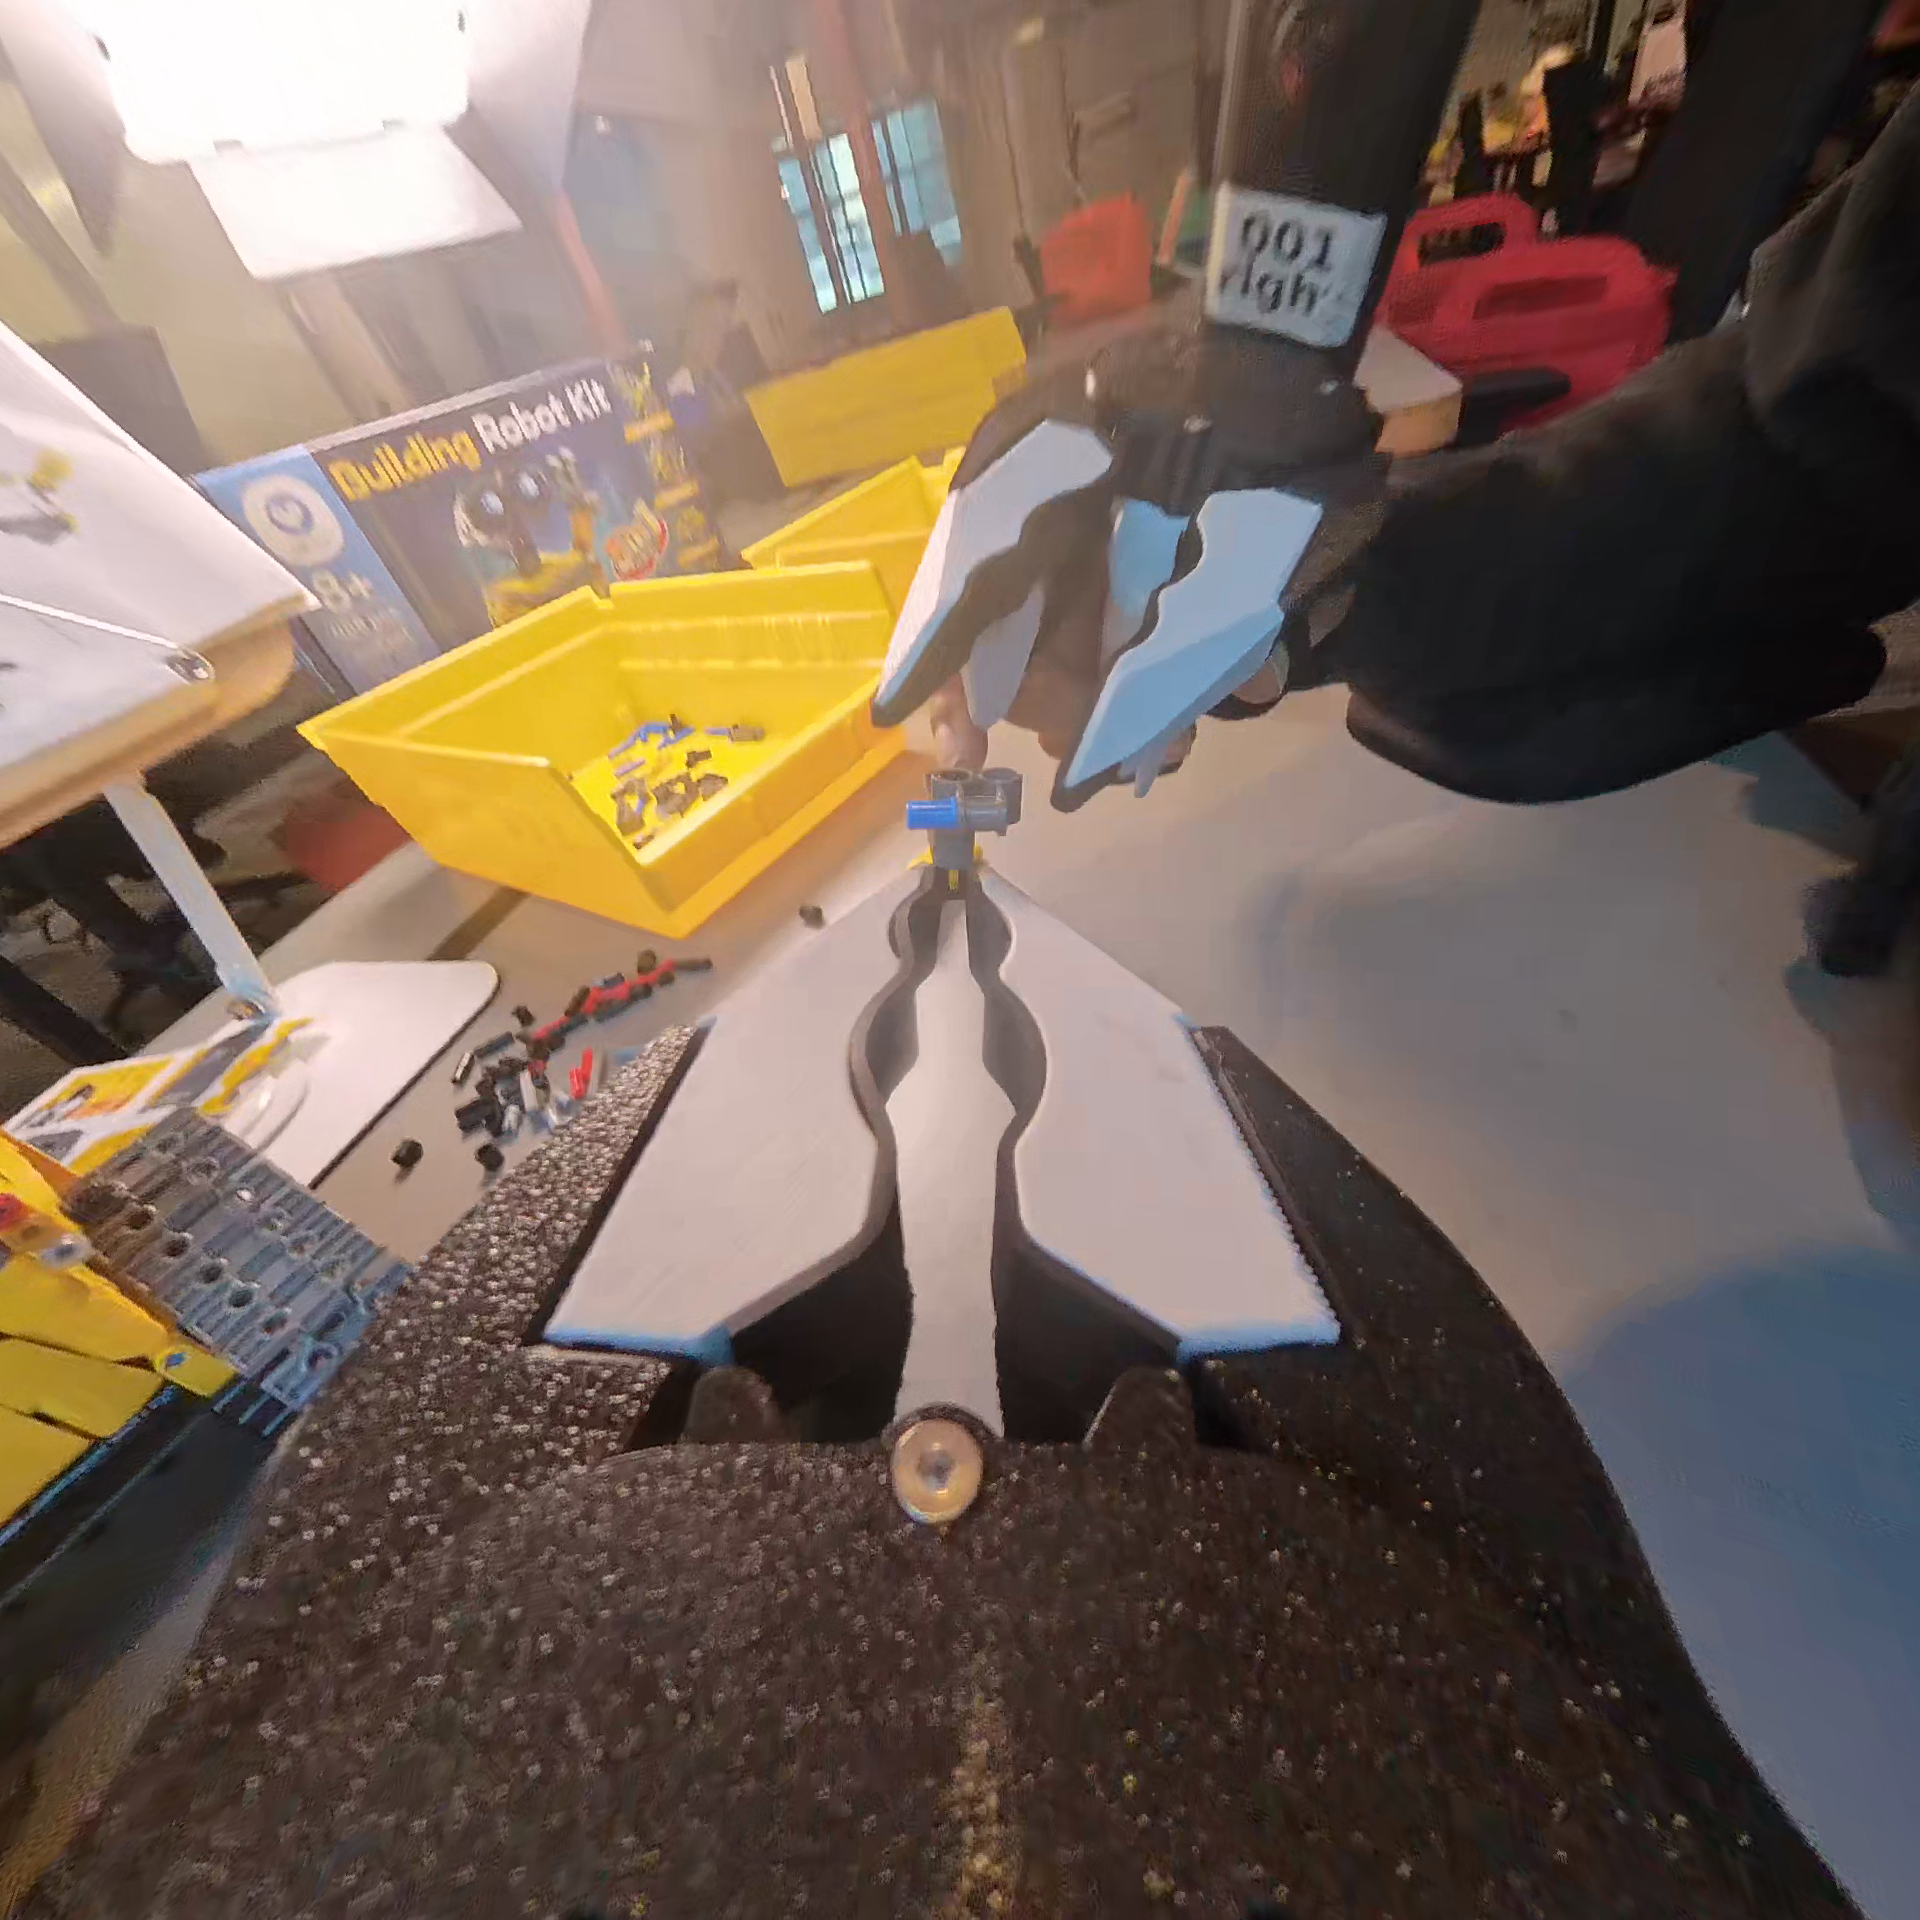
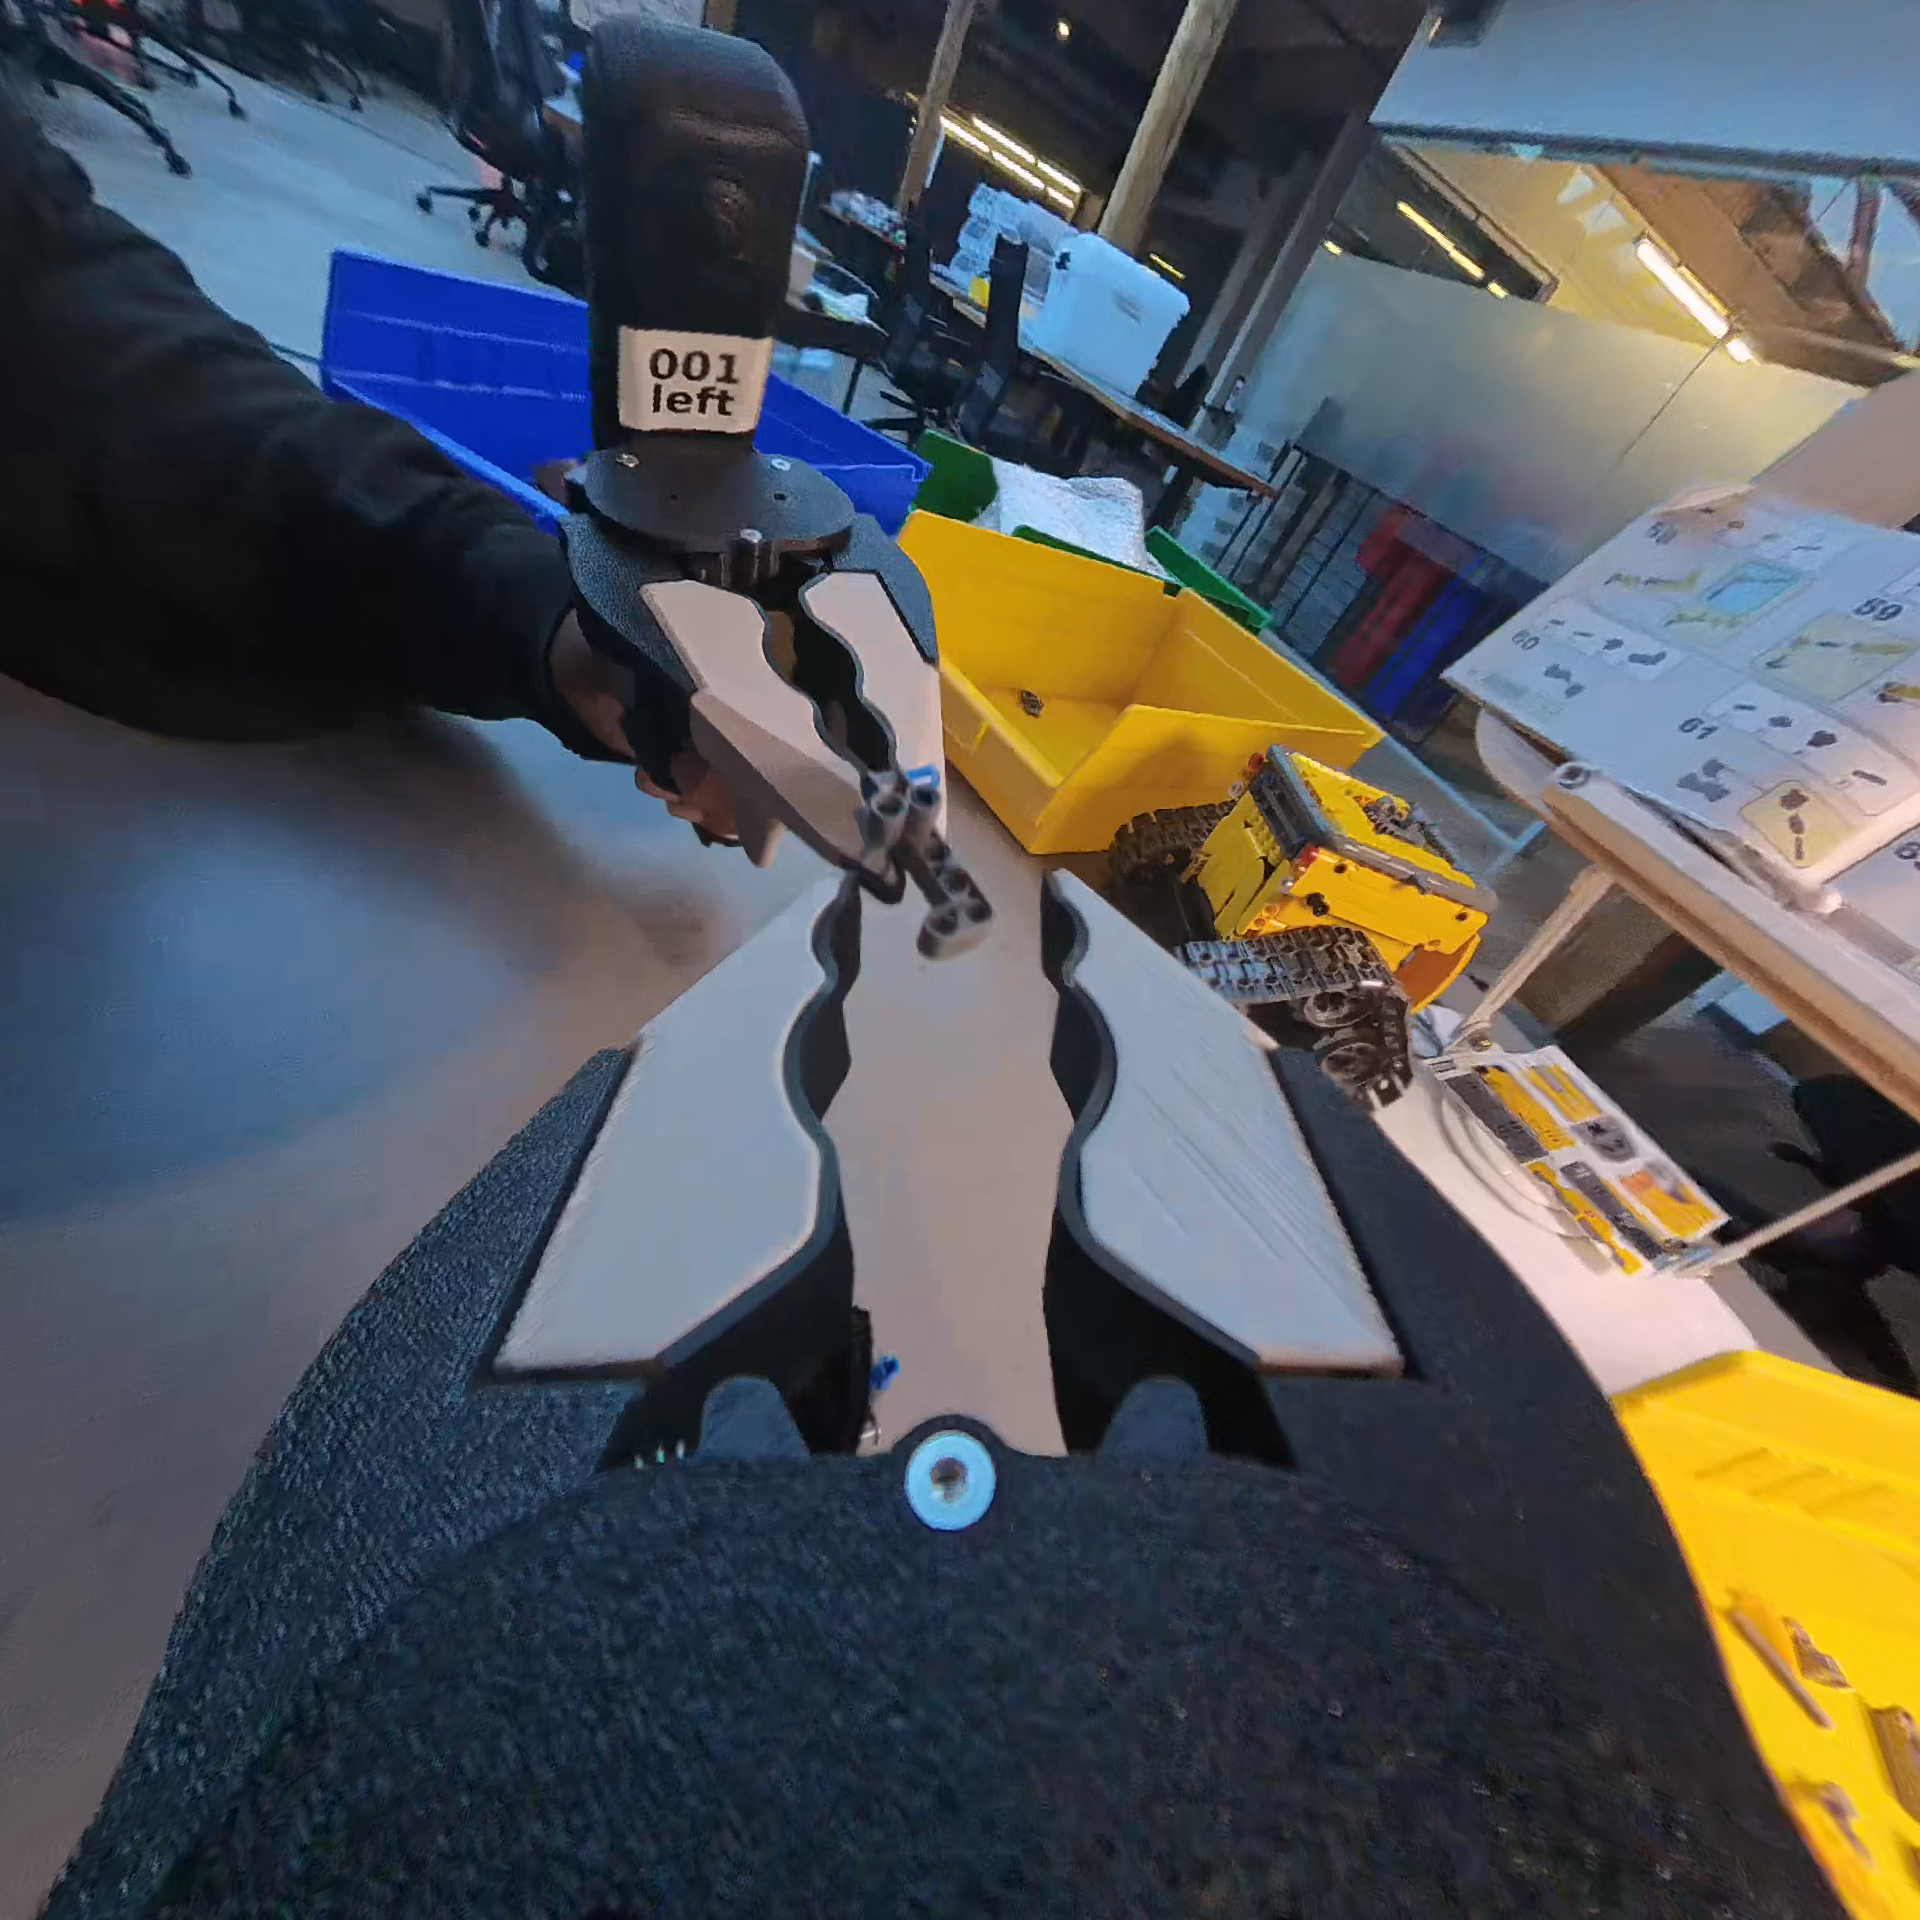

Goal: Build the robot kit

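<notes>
A small grey brick piece [image 1: 971,805] with a blue pin [image 1: 923,817] is sitting pinched at the tips of the left gripper [image 1: 956,878], whose jaws are pressing together on it above the pale table [image 1: 1403,987]. The right gripper [image 2: 951,904] is hovering just beyond it with its jaws standing apart, empty. Behind, a yellow bin [image 1: 520,769] is holding what are probably loose bricks, blurred; more loose bricks [image 1: 561,1039] are lying scattered near it. A yellow tracked model [image 2: 1320,894] is standing beside another yellow bin [image 2: 1091,644].
</notes>
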{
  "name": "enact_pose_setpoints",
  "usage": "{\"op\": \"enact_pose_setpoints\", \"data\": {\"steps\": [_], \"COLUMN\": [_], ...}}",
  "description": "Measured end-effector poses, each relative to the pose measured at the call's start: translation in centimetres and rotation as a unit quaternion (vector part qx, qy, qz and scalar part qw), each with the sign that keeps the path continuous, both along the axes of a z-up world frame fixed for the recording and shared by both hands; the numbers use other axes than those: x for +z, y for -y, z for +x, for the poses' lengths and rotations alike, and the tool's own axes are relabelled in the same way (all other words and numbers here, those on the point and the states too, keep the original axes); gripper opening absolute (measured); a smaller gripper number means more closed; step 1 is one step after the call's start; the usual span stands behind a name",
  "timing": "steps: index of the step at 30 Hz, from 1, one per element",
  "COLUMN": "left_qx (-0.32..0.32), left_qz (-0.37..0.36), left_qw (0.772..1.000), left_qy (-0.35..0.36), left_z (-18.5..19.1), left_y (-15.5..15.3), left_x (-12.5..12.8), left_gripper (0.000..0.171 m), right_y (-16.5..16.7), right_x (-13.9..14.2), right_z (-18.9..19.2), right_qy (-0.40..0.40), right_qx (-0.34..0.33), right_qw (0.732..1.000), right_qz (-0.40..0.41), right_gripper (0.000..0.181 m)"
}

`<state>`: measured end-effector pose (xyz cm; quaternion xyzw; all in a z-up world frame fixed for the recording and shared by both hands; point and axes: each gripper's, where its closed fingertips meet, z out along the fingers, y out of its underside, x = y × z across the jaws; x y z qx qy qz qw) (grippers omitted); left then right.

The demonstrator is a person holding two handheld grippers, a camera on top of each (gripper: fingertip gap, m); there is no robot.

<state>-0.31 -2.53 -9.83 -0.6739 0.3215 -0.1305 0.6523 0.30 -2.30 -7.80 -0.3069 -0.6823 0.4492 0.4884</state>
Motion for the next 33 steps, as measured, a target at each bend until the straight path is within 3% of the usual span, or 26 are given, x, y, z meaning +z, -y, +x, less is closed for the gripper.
{"op": "enact_pose_setpoints", "data": {"steps": [4, 6, 9, 13, 16, 21, 24, 27, 33], "left_qx": [-0.015, -0.027, -0.028, -0.026, -0.025, -0.026, -0.025, -0.022, -0.005], "left_qz": [0.033, 0.034, 0.032, 0.011, -0.019, -0.027, -0.031, -0.027, -0.036], "left_qw": [0.999, 0.999, 0.999, 1.0, 0.999, 0.999, 0.999, 0.999, 0.998], "left_qy": [0.01, 0.015, 0.003, -0.012, -0.02, -0.004, -0.019, -0.037, -0.043], "left_z": [0.4, 0.9, 1.2, 1.0, 0.3, -0.2, 0.4, 0.7, 0.2], "left_y": [0.5, 0.7, 0.7, 0.5, 0.5, 0.8, 0.8, 0.8, 0.4], "left_x": [1.1, 1.1, 0.7, -0.3, -1.1, -0.4, -0.7, -1.0, -1.2], "left_gripper": [0.004, 0.003, 0.004, 0.004, 0.024, 0.038, 0.035, 0.02, 0.02], "right_y": [-0.1, 0.4, 0.6, 0.3, -0.1, -0.4, 0.0, 0.3, -0.1], "right_x": [-0.4, -0.7, -0.7, -1.4, -2.1, -3.0, -3.4, -3.5, -3.6], "right_z": [0.5, 0.5, 0.5, 0.3, 0.1, -0.3, -0.5, -0.7, -1.0], "right_qy": [0.033, 0.035, 0.027, 0.035, 0.041, 0.049, 0.051, 0.047, 0.043], "right_qx": [0.043, 0.053, 0.054, 0.043, 0.03, 0.021, 0.02, 0.018, -0.005], "right_qw": [0.996, 0.995, 0.996, 0.997, 0.998, 0.998, 0.998, 0.998, 0.999], "right_qz": [-0.071, -0.073, -0.066, -0.047, -0.035, -0.029, -0.021, -0.023, -0.019], "right_gripper": [0.04, 0.036, 0.015, 0.015, 0.015, 0.015, 0.015, 0.015, 0.015]}}
